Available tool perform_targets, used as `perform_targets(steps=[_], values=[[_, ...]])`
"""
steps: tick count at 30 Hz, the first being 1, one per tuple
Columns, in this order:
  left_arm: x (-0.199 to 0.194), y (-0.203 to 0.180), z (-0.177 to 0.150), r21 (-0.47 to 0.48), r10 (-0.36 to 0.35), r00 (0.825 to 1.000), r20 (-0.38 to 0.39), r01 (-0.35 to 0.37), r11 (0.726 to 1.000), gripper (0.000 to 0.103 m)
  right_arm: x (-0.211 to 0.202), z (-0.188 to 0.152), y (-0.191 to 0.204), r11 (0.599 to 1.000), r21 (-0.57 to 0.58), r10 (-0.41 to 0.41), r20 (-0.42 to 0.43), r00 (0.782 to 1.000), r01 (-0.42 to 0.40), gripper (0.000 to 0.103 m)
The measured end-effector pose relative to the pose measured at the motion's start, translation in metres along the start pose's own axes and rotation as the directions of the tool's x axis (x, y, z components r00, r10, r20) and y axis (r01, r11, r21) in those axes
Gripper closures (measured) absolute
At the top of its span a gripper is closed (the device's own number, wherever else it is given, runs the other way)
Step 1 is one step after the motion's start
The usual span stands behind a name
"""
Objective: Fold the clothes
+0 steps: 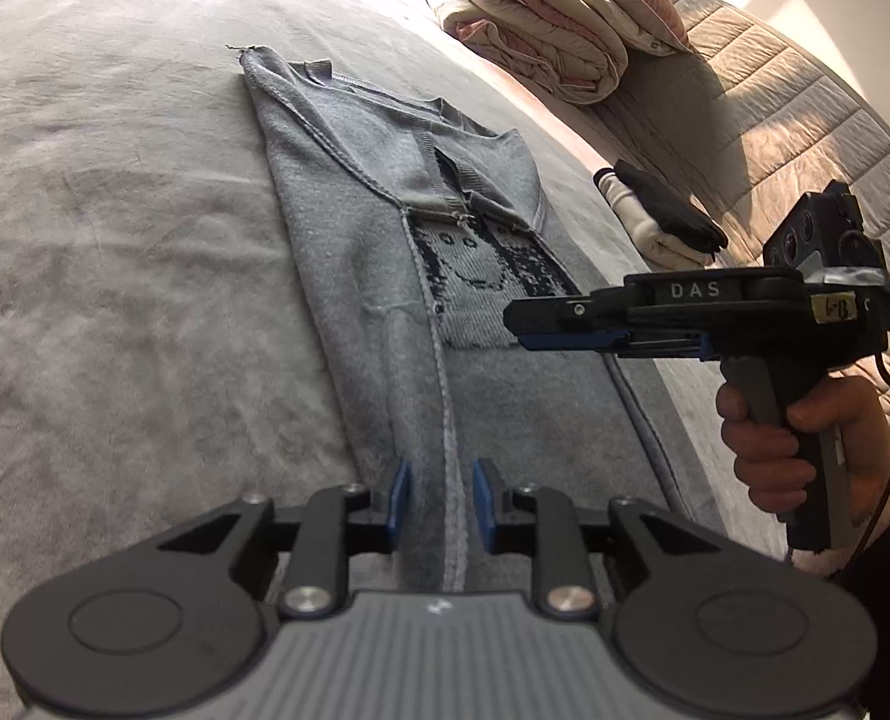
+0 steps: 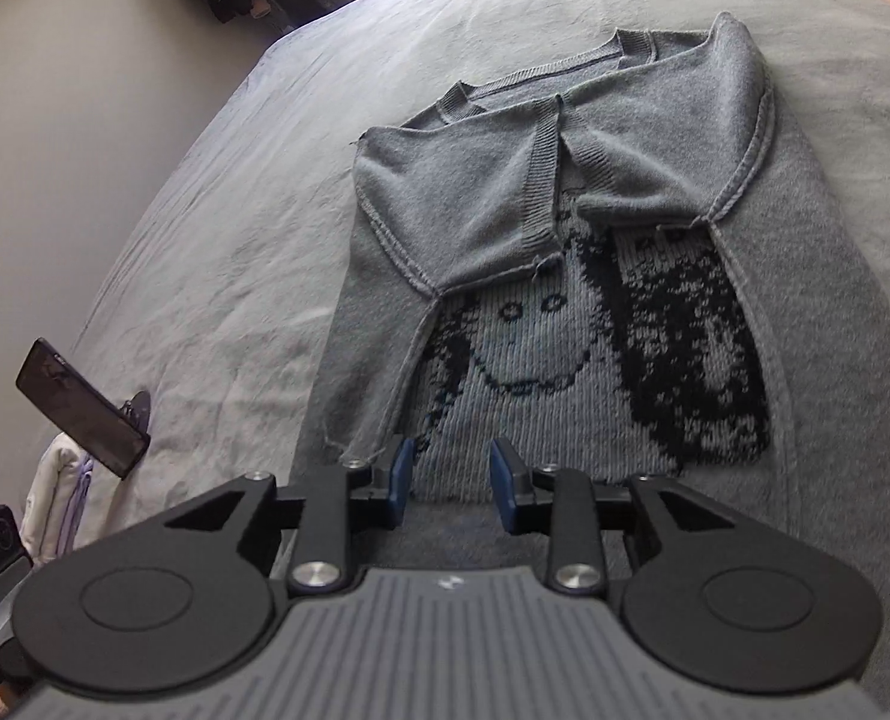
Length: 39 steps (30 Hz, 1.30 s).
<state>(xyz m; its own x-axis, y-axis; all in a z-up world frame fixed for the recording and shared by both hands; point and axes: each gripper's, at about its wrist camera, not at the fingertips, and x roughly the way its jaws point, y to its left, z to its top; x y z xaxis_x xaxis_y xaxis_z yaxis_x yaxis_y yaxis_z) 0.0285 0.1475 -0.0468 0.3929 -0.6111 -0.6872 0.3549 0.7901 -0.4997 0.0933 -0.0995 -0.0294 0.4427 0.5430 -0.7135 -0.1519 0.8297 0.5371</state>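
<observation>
A grey knit sweater (image 1: 348, 228) with a black pattern lies flat on the grey bed cover (image 1: 114, 210), its sleeves folded in across the chest. My left gripper (image 1: 441, 501) hangs over the sweater's near end, open, with a stitched seam running under the gap between its blue pads. In the right wrist view the sweater (image 2: 625, 138) fills the middle, and my right gripper (image 2: 452, 480) stands open above its lower edge with nothing pressed between the pads. The left wrist view shows the right gripper (image 1: 517, 327) side-on over the sweater's right edge, held by a hand (image 1: 769, 444).
A stack of folded quilts (image 1: 535, 18) sits at the far side of the bed. A small pile of folded white and black clothes (image 1: 667, 222) lies to the sweater's right. A dark phone on a stand (image 2: 78, 408) stands off the bed's left edge.
</observation>
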Motion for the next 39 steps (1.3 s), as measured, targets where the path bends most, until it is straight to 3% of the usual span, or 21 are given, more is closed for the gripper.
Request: perform_targets(steps=[4, 8, 12, 14, 16, 18, 26, 33, 35, 36, 39], values=[[-0.013, -0.021, -0.012, 0.074, 0.088, 0.995, -0.050, -0.084, 0.994, 0.065, -0.018, -0.029, 0.007, 0.996, -0.020, 0.082, -0.019, 0.996, -0.082, 0.070], [-0.023, -0.037, -0.037, 0.167, 0.221, 0.970, -0.103, -0.202, 0.965, 0.061, -0.027, -0.055, 0.007, 0.986, -0.011, 0.164, -0.041, 0.986, -0.165, 0.070], [-0.030, -0.036, -0.057, 0.138, 0.272, 0.956, -0.111, -0.256, 0.957, 0.064, -0.029, -0.077, 0.005, 0.967, 0.002, 0.254, -0.049, 0.966, -0.254, 0.070], [-0.030, -0.033, -0.064, 0.074, 0.250, 0.960, -0.124, -0.242, 0.967, 0.070, -0.028, -0.088, 0.003, 0.958, 0.017, 0.286, -0.049, 0.957, -0.285, 0.072], [-0.028, -0.032, -0.070, 0.025, 0.239, 0.962, -0.133, -0.238, 0.971, 0.091, -0.027, -0.099, 0.003, 0.952, 0.022, 0.306, -0.046, 0.951, -0.305, 0.089], [-0.031, -0.035, -0.075, 0.009, 0.261, 0.959, -0.109, -0.262, 0.965, 0.098, -0.027, -0.107, 0.004, 0.946, 0.010, 0.325, -0.043, 0.945, -0.325, 0.091], [-0.068, -0.060, -0.071, -0.031, 0.208, 0.978, 0.002, -0.208, 0.978, 0.098, -0.015, -0.123, 0.020, 0.922, -0.034, 0.383, -0.081, 0.920, -0.386, 0.093], [-0.051, -0.090, -0.061, 0.019, 0.155, 0.988, -0.020, -0.154, 0.988, 0.098, 0.006, -0.132, 0.023, 0.921, -0.010, 0.383, -0.175, 0.907, -0.390, 0.099], [-0.044, -0.096, -0.061, 0.027, 0.131, 0.991, -0.022, -0.130, 0.991, 0.098, -0.002, -0.121, 0.013, 0.921, 0.038, 0.387, -0.183, 0.904, -0.387, 0.092], [-0.040, -0.098, -0.060, 0.030, 0.119, 0.993, -0.023, -0.118, 0.993, 0.098, -0.008, -0.115, 0.007, 0.925, 0.054, 0.380, -0.169, 0.909, -0.377, 0.086], [-0.027, -0.106, -0.060, 0.045, 0.109, 0.993, -0.041, -0.107, 0.993, 0.098, -0.025, -0.102, -0.012, 0.928, 0.099, 0.369, -0.102, 0.924, -0.360, 0.086]])
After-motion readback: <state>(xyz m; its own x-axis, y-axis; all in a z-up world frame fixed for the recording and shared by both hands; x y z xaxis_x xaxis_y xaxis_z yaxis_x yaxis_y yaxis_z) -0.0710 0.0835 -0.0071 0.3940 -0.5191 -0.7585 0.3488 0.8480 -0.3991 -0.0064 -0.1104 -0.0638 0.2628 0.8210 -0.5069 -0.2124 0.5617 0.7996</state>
